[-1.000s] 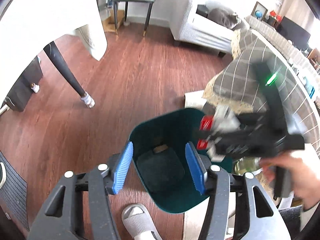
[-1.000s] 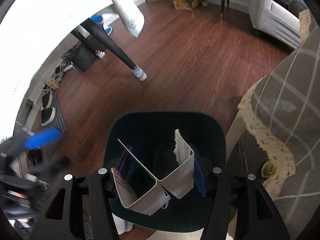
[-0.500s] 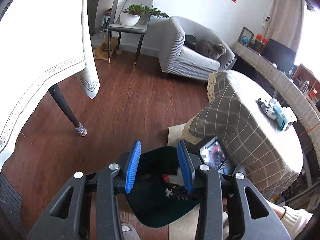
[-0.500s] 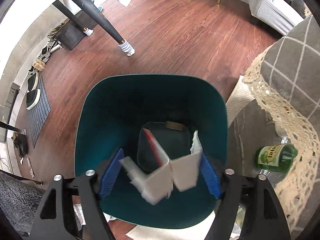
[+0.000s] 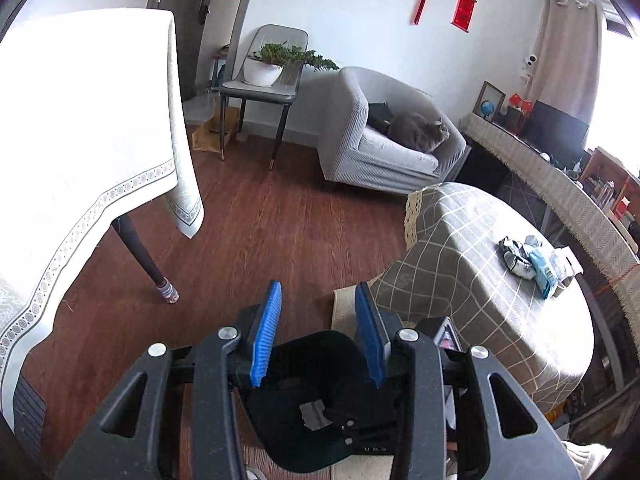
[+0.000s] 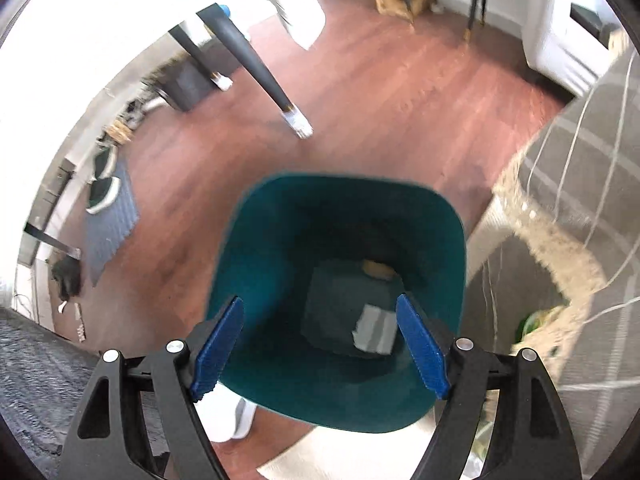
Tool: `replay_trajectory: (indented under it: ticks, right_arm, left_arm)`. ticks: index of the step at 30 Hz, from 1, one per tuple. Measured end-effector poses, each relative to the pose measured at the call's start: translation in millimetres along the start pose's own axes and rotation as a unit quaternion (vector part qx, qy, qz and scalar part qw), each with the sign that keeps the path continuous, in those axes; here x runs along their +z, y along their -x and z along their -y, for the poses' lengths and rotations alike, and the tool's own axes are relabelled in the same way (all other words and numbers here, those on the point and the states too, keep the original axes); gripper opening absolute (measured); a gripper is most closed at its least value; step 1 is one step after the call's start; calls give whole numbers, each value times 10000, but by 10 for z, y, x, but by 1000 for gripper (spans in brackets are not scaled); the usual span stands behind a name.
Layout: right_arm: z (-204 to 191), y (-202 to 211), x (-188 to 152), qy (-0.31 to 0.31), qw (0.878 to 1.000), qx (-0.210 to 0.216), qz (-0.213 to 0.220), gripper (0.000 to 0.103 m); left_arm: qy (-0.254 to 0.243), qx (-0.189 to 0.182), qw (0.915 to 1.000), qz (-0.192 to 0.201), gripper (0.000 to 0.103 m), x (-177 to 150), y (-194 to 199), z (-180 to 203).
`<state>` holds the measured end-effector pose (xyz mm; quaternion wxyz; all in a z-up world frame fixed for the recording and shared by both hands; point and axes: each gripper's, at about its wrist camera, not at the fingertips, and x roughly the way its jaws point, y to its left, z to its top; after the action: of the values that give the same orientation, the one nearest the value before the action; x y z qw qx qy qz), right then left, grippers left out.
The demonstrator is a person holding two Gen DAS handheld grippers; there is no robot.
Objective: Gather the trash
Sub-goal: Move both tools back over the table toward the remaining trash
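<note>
Right gripper (image 6: 320,346) angled down over bin (image 6: 256,264), empty.

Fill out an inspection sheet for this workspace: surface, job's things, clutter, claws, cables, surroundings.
Surface: wood floor; checked tablecloth on the low table.
Job's things: teal bin on the floor, a pale folded carton lying inside; wrappers on the cloth.
Clutter: shoes by a mat; green bottle under the cloth's fringe.
Claws: left claw empty, jaws apart; right claw wide open above the bin, empty.
Cables: nothing seen.
Surroundings: cat on grey armchair; potted plant on a chair.
</note>
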<state>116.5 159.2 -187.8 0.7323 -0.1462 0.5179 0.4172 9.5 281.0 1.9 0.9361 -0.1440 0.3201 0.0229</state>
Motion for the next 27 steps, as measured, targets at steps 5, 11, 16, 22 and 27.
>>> replay_trajectory:
  ticks: [5, 11, 16, 22, 27]
  right_arm:
    - [-181, 375, 76, 303, 9982, 45, 520, 80]
    - [-251, 873, 158, 462, 9922, 125, 1147, 80]
    - [-208, 1361, 183, 467, 9834, -81, 1754, 80]
    - [-3, 1912, 40, 291, 9692, -372, 2416, 80]
    - [236, 2293, -141, 147, 9586, -676, 2761, 80]
  left_arm:
    - [-13, 71, 9999, 124, 41, 75, 73, 74]
    - [-28, 71, 9996, 273, 43, 130, 118, 180]
    - [-79, -12, 9988, 477, 45, 190, 188, 328]
    - [-267, -175, 9981, 530, 47, 227, 186, 642]
    - [-534, -388, 9966, 503, 50, 218, 142, 1030]
